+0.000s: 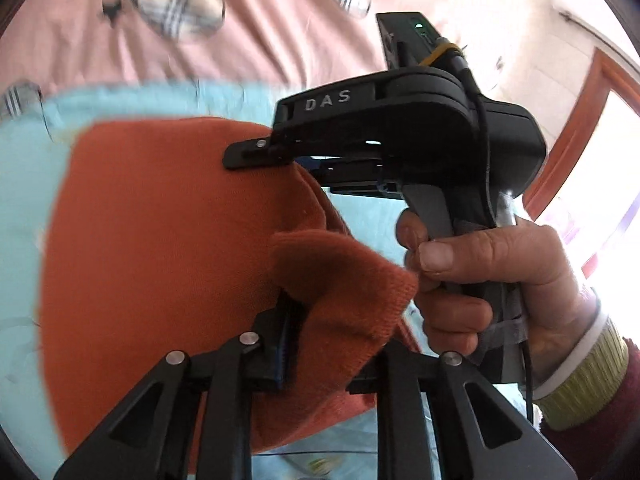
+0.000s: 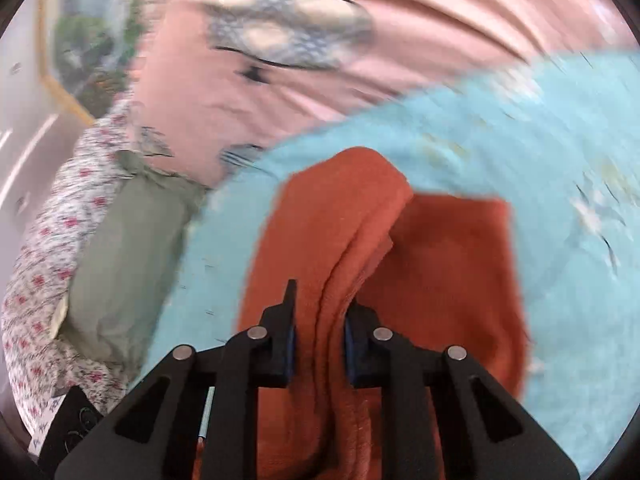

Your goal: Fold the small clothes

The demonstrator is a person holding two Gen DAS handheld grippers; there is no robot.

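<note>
An orange knitted garment (image 1: 160, 240) lies on a light blue cloth (image 1: 24, 184). My left gripper (image 1: 320, 336) is shut on a bunched edge of the garment, which covers its right finger. The right gripper (image 1: 256, 152) shows in the left wrist view, held in a hand (image 1: 492, 276), its fingers at the garment's far edge. In the right wrist view my right gripper (image 2: 320, 344) is shut on a thick fold of the orange garment (image 2: 440, 264), which hangs down onto the blue cloth (image 2: 520, 152).
A pink sheet (image 1: 260, 40) with plaid patches lies beyond the blue cloth. In the right wrist view a green cloth (image 2: 128, 248) and a floral fabric (image 2: 44, 264) lie at the left. A window with an orange frame (image 1: 572, 120) is at the right.
</note>
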